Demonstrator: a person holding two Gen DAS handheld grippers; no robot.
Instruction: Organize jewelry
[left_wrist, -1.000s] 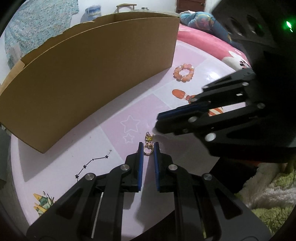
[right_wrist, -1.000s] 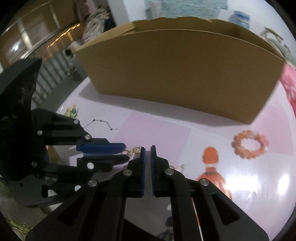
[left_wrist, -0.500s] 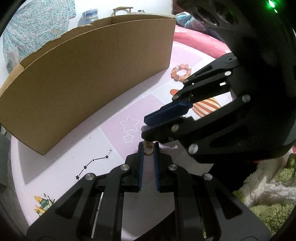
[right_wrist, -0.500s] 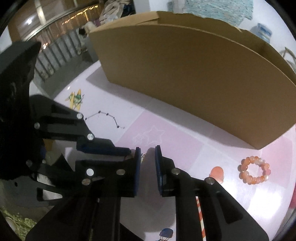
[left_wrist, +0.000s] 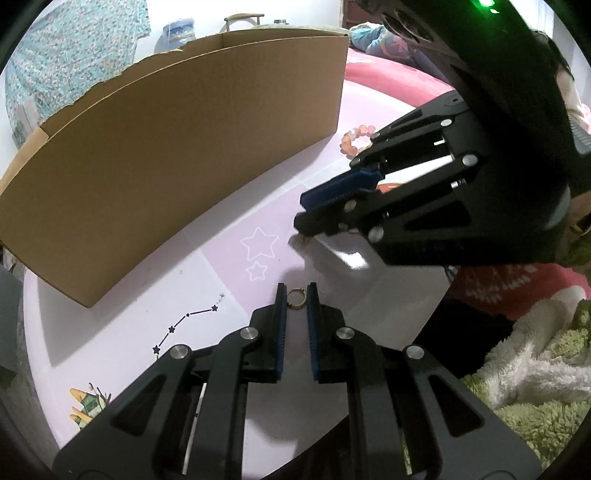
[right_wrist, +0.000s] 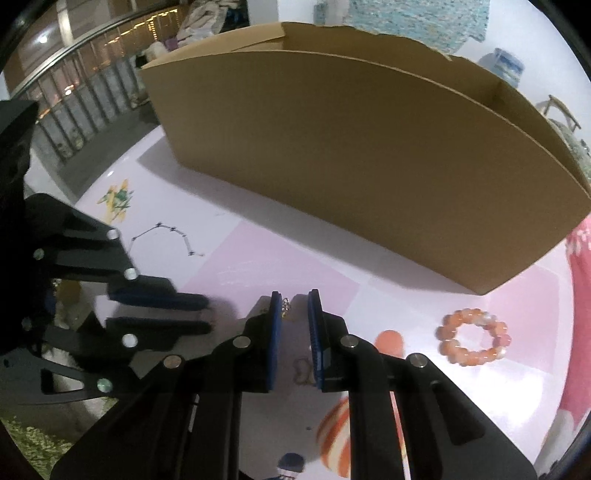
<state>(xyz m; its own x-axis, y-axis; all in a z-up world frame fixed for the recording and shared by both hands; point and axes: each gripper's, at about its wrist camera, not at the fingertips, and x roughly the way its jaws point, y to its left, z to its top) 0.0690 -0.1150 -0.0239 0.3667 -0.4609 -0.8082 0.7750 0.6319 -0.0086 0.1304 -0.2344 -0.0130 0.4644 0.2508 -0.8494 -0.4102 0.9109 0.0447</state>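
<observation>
Since a second ago the right gripper (right_wrist: 295, 301) has spread, small charm (right_wrist: 285, 306) between its pads. Left gripper (left_wrist: 296, 295) pinches a thin gold ring (left_wrist: 296, 297) mid-table (left_wrist: 221, 266). Beaded bracelet (right_wrist: 474, 336) lies near the cardboard box (right_wrist: 369, 177) corner.

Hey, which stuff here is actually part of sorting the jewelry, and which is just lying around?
Part of the job:
- small gold ring, between the pads of the left hand-held gripper
- small charm piece at the right hand-held gripper
- orange bead bracelet on the table
- cardboard box

Just lying about:
- fluffy green blanket
- pink patterned table cover
</observation>
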